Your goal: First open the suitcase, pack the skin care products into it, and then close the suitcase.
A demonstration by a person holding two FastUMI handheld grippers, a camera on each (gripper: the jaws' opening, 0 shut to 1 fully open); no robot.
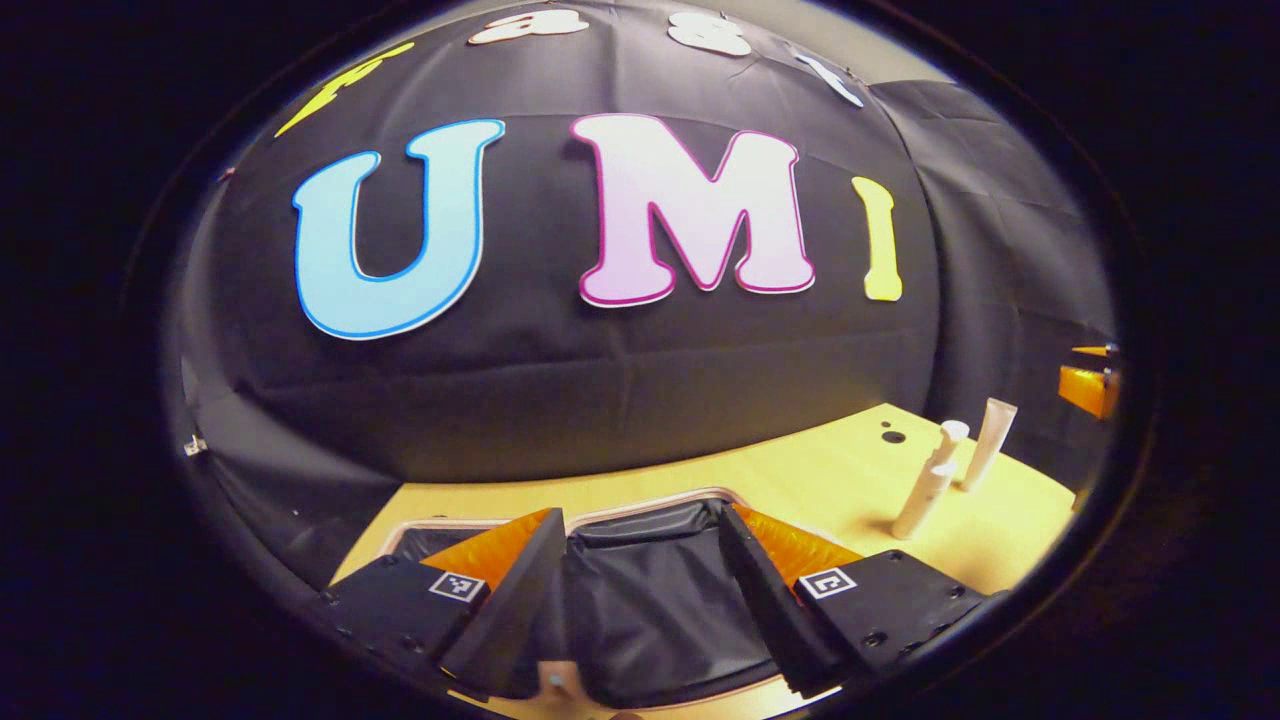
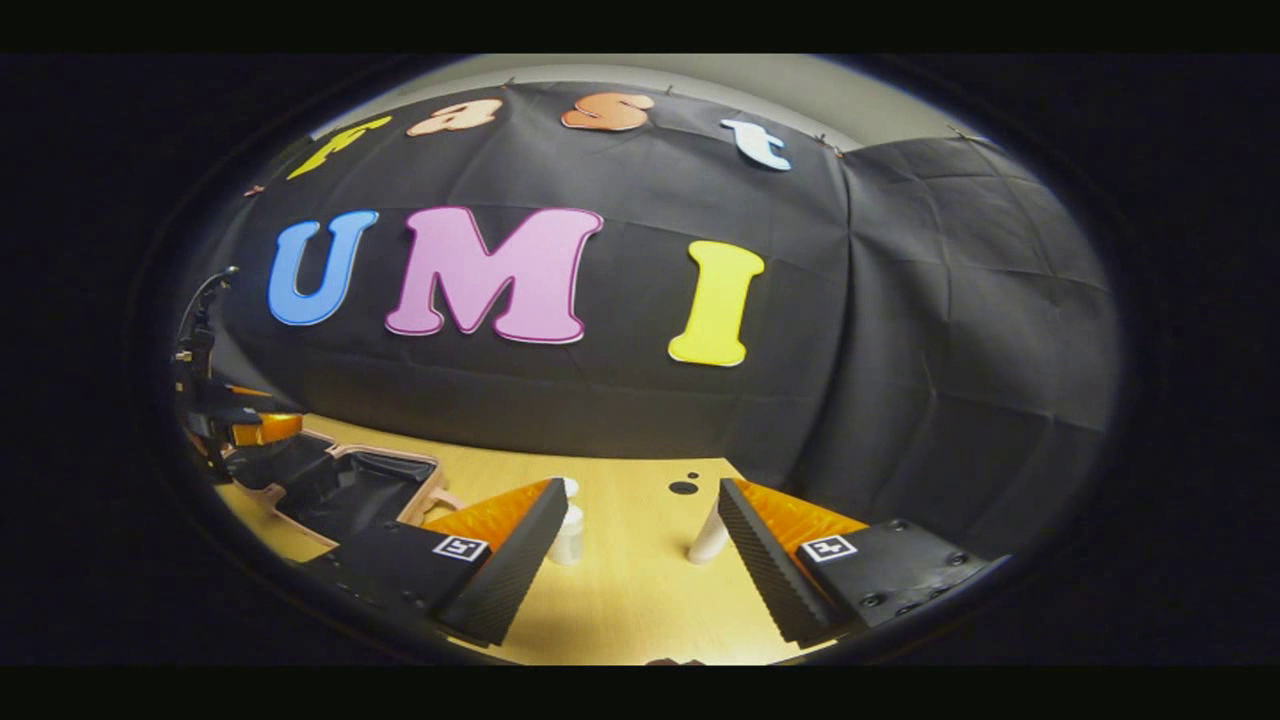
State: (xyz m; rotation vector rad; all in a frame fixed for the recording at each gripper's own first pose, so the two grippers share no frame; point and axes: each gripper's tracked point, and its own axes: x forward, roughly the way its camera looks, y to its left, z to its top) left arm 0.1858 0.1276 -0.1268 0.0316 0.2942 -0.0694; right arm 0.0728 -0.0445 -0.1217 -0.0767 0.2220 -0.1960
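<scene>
No brand name or product label can be read on anything; the two containers are too small for print to be made out, and the grippers carry only small square black-and-white marker tags.

The landmark is the open suitcase (image 1: pixel 650 590), a pale pink-rimmed shell with a wrinkled black fabric lining, lying flat on the light wooden table (image 1: pixel 800 480). In the left gripper view the left gripper (image 1: pixel 640 590) hangs directly over the suitcase's lined compartment, its jaws spread wide apart with nothing between them. The part of the lining that shows between the fingers holds no products.

To the right of the suitcase, well apart from it on the table, stand the skin care products: a white pump bottle (image 1: pixel 928 482) and, just beside it on the far side, a white upright squeeze tube (image 1: pixel 988 442). Two small dark round holes (image 1: pixel 892 436) mark the table near them, toward the black cloth wall.

In the right gripper view the right gripper (image 2: pixel 635 545) is over the table beyond the suitcase's (image 2: pixel 340 485) right side, jaws wide apart and empty, with the pump bottle (image 2: pixel 567 530) just by one finger and the tube (image 2: pixel 708 540) by the other, both partly hidden. The left gripper (image 2: pixel 215 420) shows above the suitcase.
</scene>
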